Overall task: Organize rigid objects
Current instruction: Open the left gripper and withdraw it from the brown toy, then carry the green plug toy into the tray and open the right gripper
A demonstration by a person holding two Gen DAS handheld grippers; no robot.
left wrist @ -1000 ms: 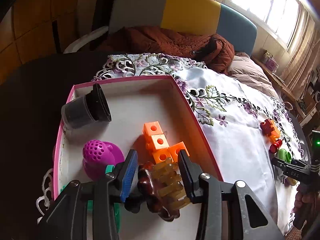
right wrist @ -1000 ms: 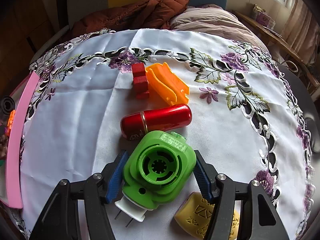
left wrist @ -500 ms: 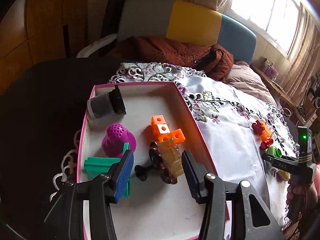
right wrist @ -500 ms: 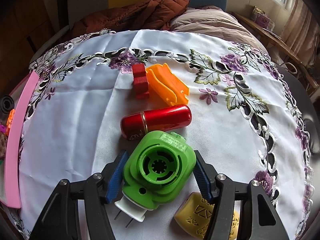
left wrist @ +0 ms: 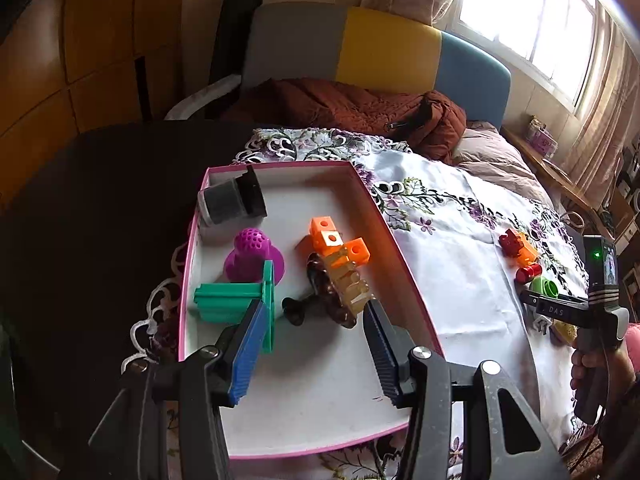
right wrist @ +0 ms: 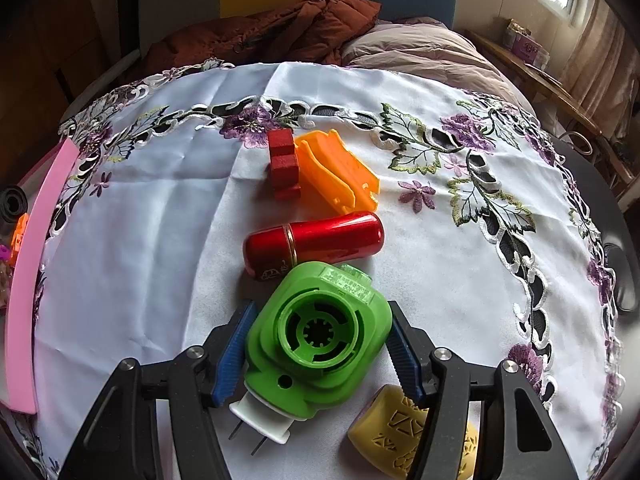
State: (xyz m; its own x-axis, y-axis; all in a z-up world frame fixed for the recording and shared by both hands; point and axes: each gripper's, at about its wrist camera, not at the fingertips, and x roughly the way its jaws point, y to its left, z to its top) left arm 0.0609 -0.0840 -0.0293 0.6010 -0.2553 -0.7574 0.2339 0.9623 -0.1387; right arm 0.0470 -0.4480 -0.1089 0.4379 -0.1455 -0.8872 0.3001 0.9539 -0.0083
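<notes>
The left tool [left wrist: 314,334] hangs released above the pink-rimmed box [left wrist: 400,264], its jaws having just opened, with the brown hair clip [left wrist: 334,294] lying on the box floor beside the orange cubes [left wrist: 334,240]. The right tool [right wrist: 318,354] clasps the green plug-in device [right wrist: 320,336] on the embroidered bench cloth [right wrist: 160,216], just below the red cylinder [right wrist: 316,240].
</notes>
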